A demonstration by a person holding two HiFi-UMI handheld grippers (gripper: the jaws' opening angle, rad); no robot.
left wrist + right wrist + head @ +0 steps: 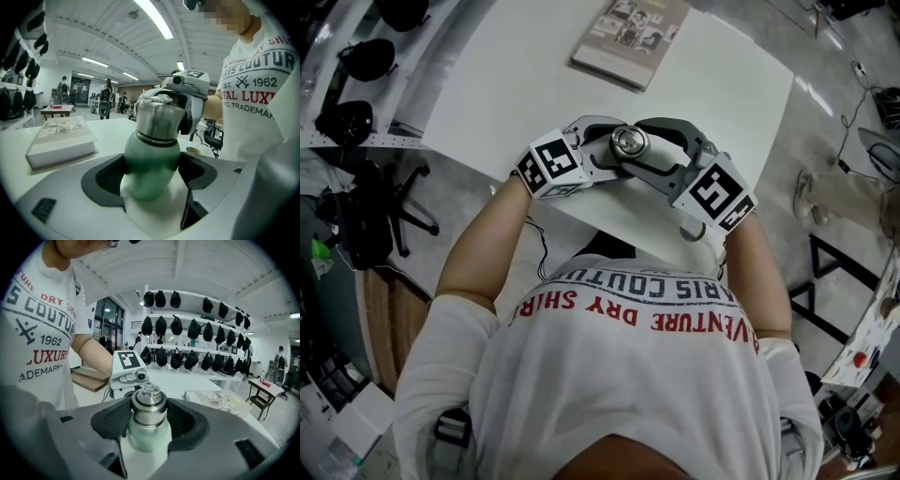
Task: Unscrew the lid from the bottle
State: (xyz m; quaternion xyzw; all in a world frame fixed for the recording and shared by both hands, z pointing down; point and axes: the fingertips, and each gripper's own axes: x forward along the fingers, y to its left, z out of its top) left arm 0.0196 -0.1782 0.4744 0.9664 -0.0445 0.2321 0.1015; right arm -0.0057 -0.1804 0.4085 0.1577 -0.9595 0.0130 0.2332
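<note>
Head view, lid (630,142): steel disc seen end-on from above, so the bottle's long axis runs about straight up toward the camera. It sits over the near edge of the white table (497,84).
Head view, grippers: left gripper (614,145) comes in from the left and right gripper (652,150) from the right. They meet at the lid, equally near.
Head view, book (630,33): lies at the far table edge, well apart.
Left gripper view, bottle (152,164): upright between the jaws. Both dark pads press the green body just under the shoulder, a firm pinch.
Left gripper view, lid (157,119): seated on the neck above the left jaws, with the right gripper clasped round it from behind.
Left gripper view, base: whether it rests on the table, cannot tell.
Right gripper view, lid (149,406): steel cylinder straight ahead, upright. The jaws stand wide yet bear on its two sides.
Right gripper view, bottle (149,439): pale green body directly below the pads.
Judgement, coming move: a twist about the upright axis, right hand turning the lid while the left braces the body.
</note>
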